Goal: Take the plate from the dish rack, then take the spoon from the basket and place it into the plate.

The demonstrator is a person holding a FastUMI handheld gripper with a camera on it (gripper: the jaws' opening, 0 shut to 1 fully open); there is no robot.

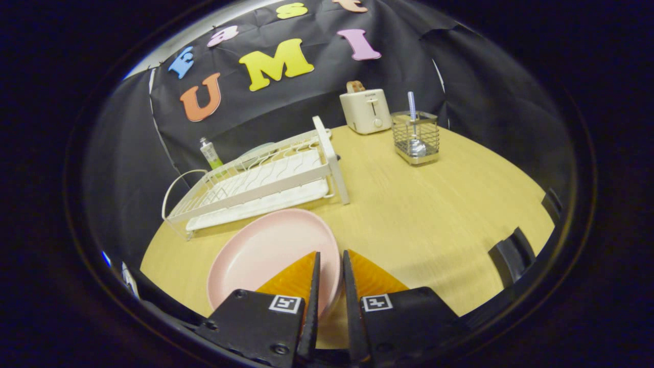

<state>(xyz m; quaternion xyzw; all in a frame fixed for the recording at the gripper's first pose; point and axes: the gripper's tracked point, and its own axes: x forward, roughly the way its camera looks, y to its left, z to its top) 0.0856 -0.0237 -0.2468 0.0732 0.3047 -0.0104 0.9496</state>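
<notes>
Pink plate rim inside gripper

The plate lies before the dish rack; right and behind, the basket apparently holds the spoon.

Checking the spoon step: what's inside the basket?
The spoon stands upright in the basket, handle above the rim. The gripper pinches the plate rim; the plate's near part is covered by fingers.

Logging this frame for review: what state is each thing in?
gripper: fingers nearly closed on the pink plate's rim
pink plate: out of the rack, empty, held at its rim
dish rack: on the table
spoon: upright in the wire basket
toaster: toast sticking up
</notes>
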